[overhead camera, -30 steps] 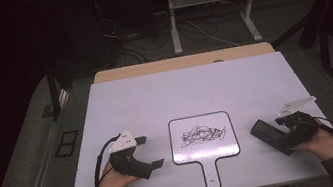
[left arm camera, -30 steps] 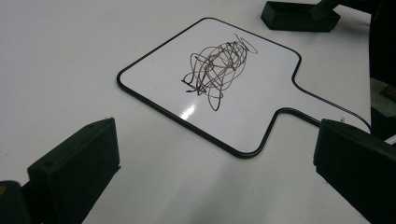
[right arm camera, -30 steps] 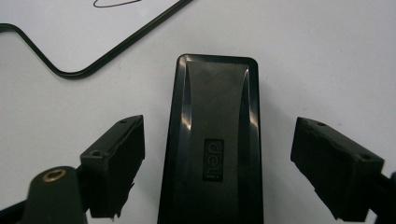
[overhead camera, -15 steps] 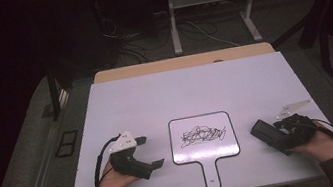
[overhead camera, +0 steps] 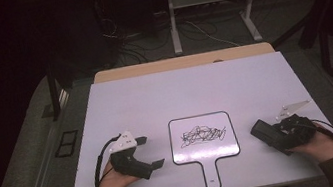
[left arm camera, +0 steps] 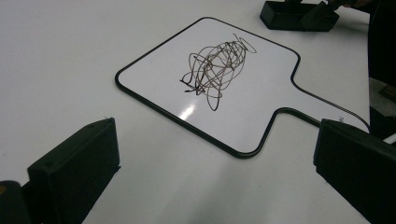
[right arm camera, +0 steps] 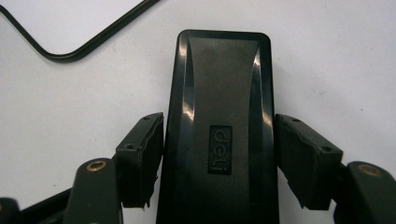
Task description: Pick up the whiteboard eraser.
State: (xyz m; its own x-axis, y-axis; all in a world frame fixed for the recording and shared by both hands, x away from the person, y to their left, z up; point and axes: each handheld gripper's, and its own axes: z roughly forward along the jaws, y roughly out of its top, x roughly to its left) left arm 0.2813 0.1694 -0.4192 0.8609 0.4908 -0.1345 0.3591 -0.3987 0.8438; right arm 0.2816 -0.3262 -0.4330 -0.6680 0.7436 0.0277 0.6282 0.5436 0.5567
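Eraser (right arm camera: pixel 219 135) clamped in right gripper (right arm camera: pixel 219 154) beside whiteboard (overhead camera: pixel 204 137), scribble (overhead camera: pixel 204 135) unwiped, left gripper (overhead camera: pixel 146 152) spread empty.

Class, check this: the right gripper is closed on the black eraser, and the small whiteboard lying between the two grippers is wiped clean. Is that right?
Not quite. The whiteboard is not clean: a dark scribble covers its middle, as the left gripper view shows. The right gripper is indeed closed on the eraser.

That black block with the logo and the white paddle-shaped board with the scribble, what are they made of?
The black rectangular eraser block looks like moulded hard plastic: glossy highlights along its bevelled edges and an embossed logo. The white paddle-shaped board with a thin black rim seems a smooth, glossy whiteboard surface, since light glints off it beside the scribble; its core cannot be told.
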